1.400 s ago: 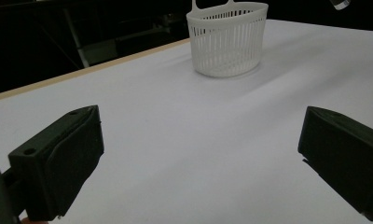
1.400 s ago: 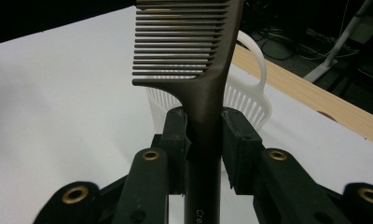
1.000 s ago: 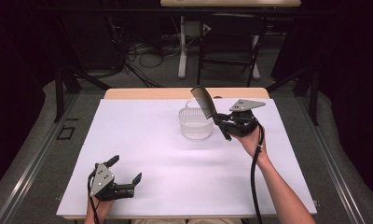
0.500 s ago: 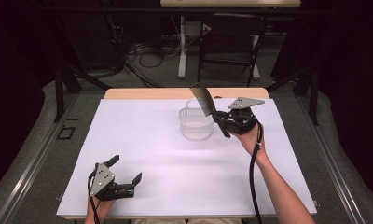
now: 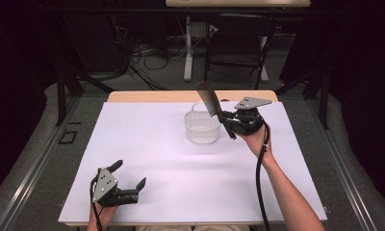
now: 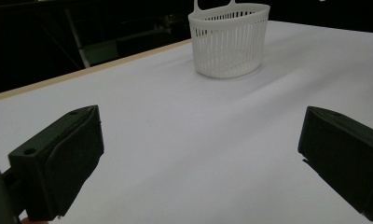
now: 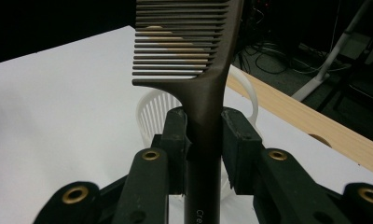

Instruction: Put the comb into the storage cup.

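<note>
High view: right gripper aloft, clamping comb over basket.

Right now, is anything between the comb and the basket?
Nothing visible. The right gripper holds the comb in the air beside the basket, whose open top looks empty.

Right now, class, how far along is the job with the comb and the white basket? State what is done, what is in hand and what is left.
Done: the right claw has the brown comb clamped by its handle and raised off the table. In hand: the comb hangs beside the white slotted basket, teeth end up. Left: putting it in, if that is the aim. The left claw rests open near the table's front edge.
</note>
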`<act>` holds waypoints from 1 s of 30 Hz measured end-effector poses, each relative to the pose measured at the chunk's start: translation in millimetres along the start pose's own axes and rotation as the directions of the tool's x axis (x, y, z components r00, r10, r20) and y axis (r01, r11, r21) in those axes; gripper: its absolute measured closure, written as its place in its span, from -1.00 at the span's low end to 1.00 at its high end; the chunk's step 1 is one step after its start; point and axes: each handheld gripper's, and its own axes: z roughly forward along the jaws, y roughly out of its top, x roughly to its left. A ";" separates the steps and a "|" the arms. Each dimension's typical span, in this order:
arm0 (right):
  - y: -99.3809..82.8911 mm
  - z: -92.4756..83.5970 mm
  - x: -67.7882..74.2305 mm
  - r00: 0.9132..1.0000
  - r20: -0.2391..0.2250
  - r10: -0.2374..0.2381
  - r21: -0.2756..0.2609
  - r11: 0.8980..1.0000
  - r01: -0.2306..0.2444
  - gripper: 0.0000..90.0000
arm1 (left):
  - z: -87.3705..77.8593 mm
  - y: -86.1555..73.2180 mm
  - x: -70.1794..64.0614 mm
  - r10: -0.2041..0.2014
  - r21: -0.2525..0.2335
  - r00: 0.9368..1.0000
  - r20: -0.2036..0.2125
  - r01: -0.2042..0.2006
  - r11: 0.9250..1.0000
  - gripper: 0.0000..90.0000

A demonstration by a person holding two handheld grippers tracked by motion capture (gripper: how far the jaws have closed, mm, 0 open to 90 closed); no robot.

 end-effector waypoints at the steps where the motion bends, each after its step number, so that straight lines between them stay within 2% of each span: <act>1: 0.0 0.0 0.0 1.000 0.000 0.000 0.000 1.000 0.000 0.61 | 0.0 0.0 0.0 0.000 0.000 1.000 0.000 0.000 1.000 -0.99; 30: 9.8 8.2 1.6 1.000 -0.003 -0.004 -0.064 0.998 0.004 0.61 | -1.0 0.5 -0.3 0.005 -0.006 1.000 -0.003 -0.005 1.000 -0.99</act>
